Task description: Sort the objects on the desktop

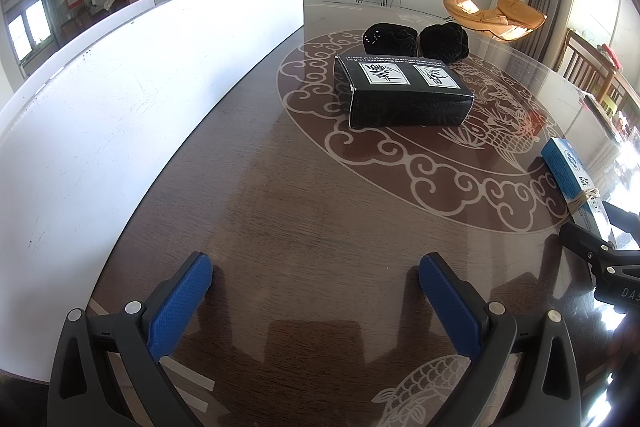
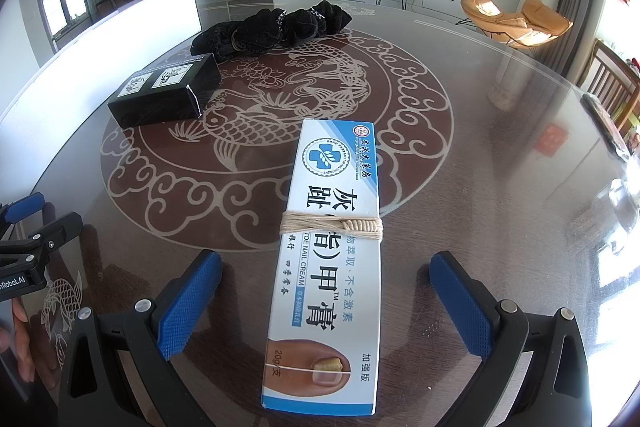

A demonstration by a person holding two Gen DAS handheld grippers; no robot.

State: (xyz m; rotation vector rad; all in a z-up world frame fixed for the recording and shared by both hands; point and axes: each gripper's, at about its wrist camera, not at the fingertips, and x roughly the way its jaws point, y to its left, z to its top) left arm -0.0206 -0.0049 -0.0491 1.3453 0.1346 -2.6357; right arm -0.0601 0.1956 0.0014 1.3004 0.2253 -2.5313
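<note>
A white and blue nail cream box [image 2: 328,259], bound with twine, lies flat on the dark glass-topped table [image 2: 500,187] between the open jaws of my right gripper [image 2: 326,267]; the pads stand apart from its sides. The box also shows in the left wrist view [image 1: 576,187] at the far right. A black box [image 1: 404,95] with white labels lies ahead of my left gripper [image 1: 316,267], which is open and empty over bare table. The black box also shows in the right wrist view [image 2: 164,95]. A black fabric bundle [image 1: 416,41] lies behind it, also seen in the right wrist view [image 2: 272,27].
A long white bin wall [image 1: 120,99] runs along the table's left side, also in the right wrist view [image 2: 100,55]. The right gripper's black body [image 1: 600,259] shows at the left view's right edge. Wooden chairs [image 1: 592,71] stand past the table's right rim.
</note>
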